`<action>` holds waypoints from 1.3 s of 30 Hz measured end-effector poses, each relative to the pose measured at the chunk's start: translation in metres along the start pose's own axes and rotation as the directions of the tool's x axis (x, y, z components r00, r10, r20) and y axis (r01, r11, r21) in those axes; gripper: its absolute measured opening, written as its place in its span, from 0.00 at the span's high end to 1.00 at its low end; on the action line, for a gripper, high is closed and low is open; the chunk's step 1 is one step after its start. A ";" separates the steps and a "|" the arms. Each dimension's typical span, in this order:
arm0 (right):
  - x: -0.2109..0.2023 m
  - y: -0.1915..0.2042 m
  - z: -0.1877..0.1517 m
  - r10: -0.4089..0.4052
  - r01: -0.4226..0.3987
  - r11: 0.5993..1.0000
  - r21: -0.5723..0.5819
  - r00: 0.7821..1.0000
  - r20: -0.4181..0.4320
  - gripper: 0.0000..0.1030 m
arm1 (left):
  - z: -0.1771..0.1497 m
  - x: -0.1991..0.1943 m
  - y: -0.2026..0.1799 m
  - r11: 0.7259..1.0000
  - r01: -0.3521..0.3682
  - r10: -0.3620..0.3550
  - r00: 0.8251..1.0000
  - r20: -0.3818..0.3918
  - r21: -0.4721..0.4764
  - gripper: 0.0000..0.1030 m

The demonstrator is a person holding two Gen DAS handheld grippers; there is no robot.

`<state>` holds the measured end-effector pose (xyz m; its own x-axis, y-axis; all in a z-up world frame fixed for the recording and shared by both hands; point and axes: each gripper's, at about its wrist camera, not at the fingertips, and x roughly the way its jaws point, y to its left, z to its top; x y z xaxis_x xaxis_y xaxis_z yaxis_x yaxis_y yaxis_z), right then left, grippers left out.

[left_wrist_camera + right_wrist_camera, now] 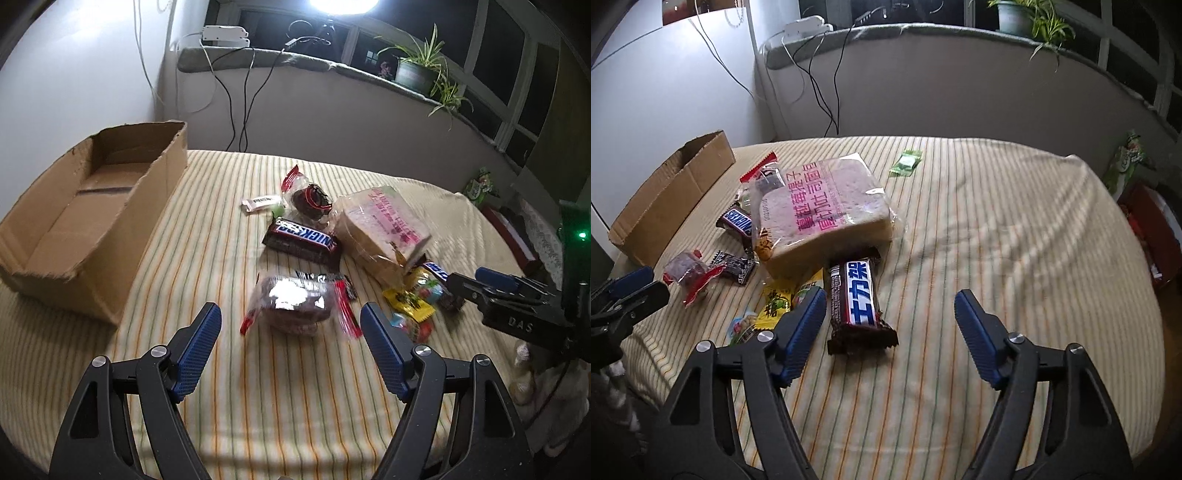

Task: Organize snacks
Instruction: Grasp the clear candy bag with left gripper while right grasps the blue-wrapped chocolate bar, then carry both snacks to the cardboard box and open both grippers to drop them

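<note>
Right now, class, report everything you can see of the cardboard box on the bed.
The cardboard box is brown corrugated card, long and shallow, open at the top with ragged torn rims. A dark strip crosses its floor; nothing else shows inside. It sits upright on the striped blanket at the bed's left edge by the wall, left of the snack pile. No snack or tongs touch it.

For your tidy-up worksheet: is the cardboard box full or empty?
Empty. The left wrist view shows the cardboard box with a bare floor inside; the snacks lie outside on the striped cloth.
</note>
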<state>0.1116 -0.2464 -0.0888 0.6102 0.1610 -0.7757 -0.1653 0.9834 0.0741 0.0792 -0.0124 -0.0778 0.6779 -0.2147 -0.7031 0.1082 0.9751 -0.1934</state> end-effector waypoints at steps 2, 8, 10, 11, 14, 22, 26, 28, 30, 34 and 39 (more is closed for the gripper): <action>0.005 0.002 0.000 0.004 -0.004 1.000 -0.008 1.000 -0.008 0.28 | 0.002 0.008 -0.002 1.000 -0.009 0.009 1.000 -0.010 0.010 0.24; 0.021 0.005 0.000 0.011 -0.012 1.000 -0.022 0.999 -0.041 0.32 | 0.005 0.027 -0.001 0.999 -0.030 0.031 0.999 -0.026 0.028 0.24; 0.025 0.005 0.000 0.020 -0.021 1.000 -0.021 0.998 -0.059 0.37 | 0.005 0.029 0.000 0.999 -0.032 0.033 0.999 -0.023 0.026 0.24; 0.026 0.005 0.000 0.022 -0.023 0.999 -0.022 0.998 -0.062 0.38 | 0.004 0.029 -0.001 0.999 -0.030 0.030 0.999 -0.023 0.028 0.25; 0.025 0.005 0.000 0.029 -0.031 0.999 -0.026 0.997 -0.066 0.46 | 0.001 0.033 0.000 1.000 -0.006 0.007 0.999 -0.036 0.028 0.43; 0.024 0.003 0.001 0.041 -0.041 0.999 -0.008 0.997 -0.064 0.61 | 0.000 0.030 0.005 1.000 0.031 -0.031 1.000 -0.007 0.002 0.50; 0.022 0.000 0.001 0.043 -0.043 0.999 0.005 0.997 -0.059 0.65 | 0.002 0.025 0.009 0.998 0.053 -0.053 0.999 0.010 -0.019 0.50; 0.020 -0.001 0.001 0.042 -0.041 0.999 0.014 0.998 -0.056 0.69 | 0.003 0.023 0.012 0.998 0.060 -0.060 0.998 0.018 -0.031 0.50; 0.017 -0.003 0.001 0.041 -0.040 0.999 0.019 0.998 -0.052 0.70 | 0.004 0.019 0.015 0.997 0.062 -0.060 0.998 0.029 -0.040 0.50; 0.012 -0.006 0.000 0.029 -0.028 0.999 0.017 0.999 -0.045 0.70 | 0.005 0.012 0.017 0.997 0.064 -0.062 0.997 0.046 -0.043 0.50; 0.004 -0.013 0.000 0.026 -0.025 0.999 0.045 0.999 -0.026 0.70 | 0.008 0.004 0.018 0.996 0.072 -0.069 0.995 0.067 -0.045 0.50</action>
<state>0.1159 -0.2588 -0.0925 0.5852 0.1846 -0.7896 -0.1457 0.9818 0.1215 0.0894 0.0046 -0.0789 0.7159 -0.2768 -0.6409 0.1234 0.9537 -0.2741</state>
